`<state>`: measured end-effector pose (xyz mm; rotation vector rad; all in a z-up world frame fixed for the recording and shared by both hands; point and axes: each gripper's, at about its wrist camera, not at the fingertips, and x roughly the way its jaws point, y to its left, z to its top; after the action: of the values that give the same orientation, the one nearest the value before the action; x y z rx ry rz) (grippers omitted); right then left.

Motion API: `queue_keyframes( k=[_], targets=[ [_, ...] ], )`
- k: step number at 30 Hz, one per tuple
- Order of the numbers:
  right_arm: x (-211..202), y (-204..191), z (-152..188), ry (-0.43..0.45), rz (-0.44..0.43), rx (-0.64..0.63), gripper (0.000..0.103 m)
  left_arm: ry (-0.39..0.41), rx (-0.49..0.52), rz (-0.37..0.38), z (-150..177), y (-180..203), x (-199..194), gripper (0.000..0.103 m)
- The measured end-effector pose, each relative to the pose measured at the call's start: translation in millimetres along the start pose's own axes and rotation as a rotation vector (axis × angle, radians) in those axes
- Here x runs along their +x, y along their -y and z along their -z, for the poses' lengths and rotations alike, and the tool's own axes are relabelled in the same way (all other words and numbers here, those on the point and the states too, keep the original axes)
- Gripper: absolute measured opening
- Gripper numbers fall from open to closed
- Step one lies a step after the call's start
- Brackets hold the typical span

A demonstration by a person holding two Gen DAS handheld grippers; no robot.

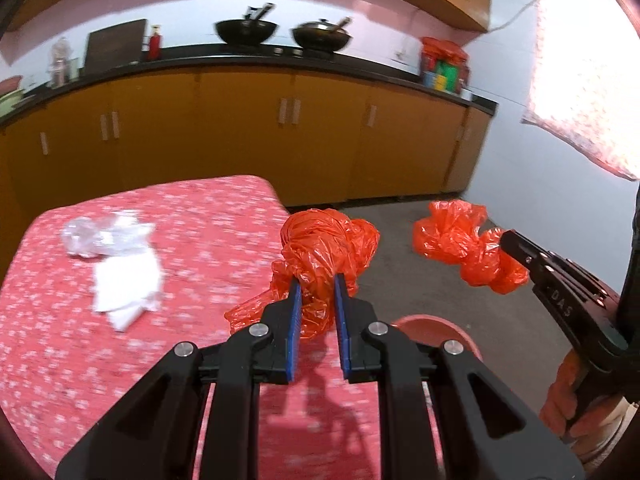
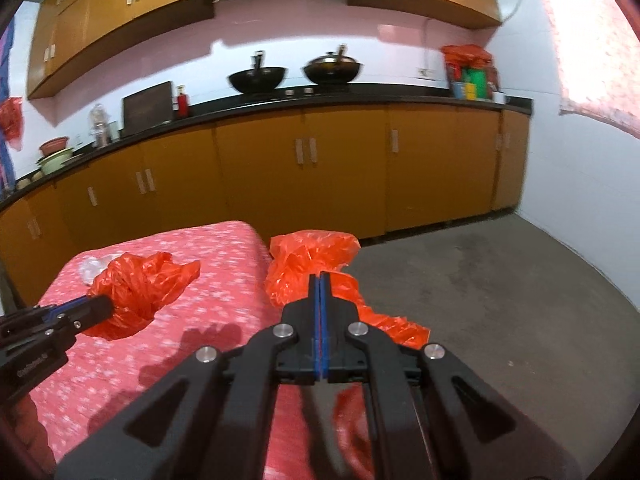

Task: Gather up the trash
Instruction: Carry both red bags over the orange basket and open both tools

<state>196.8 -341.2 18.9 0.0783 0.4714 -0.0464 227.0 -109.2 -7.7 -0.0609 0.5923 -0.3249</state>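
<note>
Orange bag [image 1: 320, 256] clamped by both: left gripper [image 1: 317, 284] on bunched plastic, right gripper [image 2: 320, 284] pinched on another fold. Spread apart evenly, avoid tearing.

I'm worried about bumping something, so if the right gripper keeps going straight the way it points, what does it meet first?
Nothing solid nearby: the right gripper, shut on the orange plastic bag, points past the table corner over bare floor. Beyond that stand the lower cabinets, though depth is unclear.
</note>
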Motion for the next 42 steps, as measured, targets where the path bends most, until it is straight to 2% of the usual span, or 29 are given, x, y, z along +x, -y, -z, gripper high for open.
queue_keyframes(
  k=[8,14,24,30,32,34,35,36,37,42],
  targets=[
    [-6.8,86.7,15.5,-0.029,0.115,0.080,0.002,-0.052,0.046,0.103,11.6,71.5,29.0,0.016],
    [0.5,125.7,36.6,-0.080,0.156,0.120,0.002,-0.122,0.075,0.149,27.9,115.0,57.6,0.016],
    [29.7,151.0,59.6,-0.147,0.163,0.163,0.002,-0.223,0.133,0.163,54.6,153.6,94.9,0.016],
    [49.3,159.1,64.5,-0.178,0.133,0.190,0.003,-0.264,0.147,0.170,62.1,167.2,111.9,0.017],
    [55.4,161.4,66.3,-0.193,0.117,0.204,0.006,-0.282,0.139,0.168,64.3,169.2,117.4,0.020],
    [60.2,162.1,67.7,-0.204,0.102,0.213,0.010,-0.299,0.124,0.172,65.1,168.2,124.7,0.031],
    [61.9,163.2,68.7,-0.208,0.099,0.219,0.020,-0.300,0.120,0.167,66.0,167.9,126.5,0.037],
    [61.9,164.8,70.1,-0.205,0.105,0.222,0.031,-0.301,0.118,0.166,66.5,167.9,128.3,0.039],
    [60.8,166.3,71.3,-0.199,0.111,0.221,0.035,-0.305,0.115,0.167,67.4,167.4,129.6,0.039],
    [59.1,174.7,72.7,-0.203,0.138,0.227,0.038,-0.300,0.092,0.155,64.0,157.4,128.0,0.039]
  ],
)
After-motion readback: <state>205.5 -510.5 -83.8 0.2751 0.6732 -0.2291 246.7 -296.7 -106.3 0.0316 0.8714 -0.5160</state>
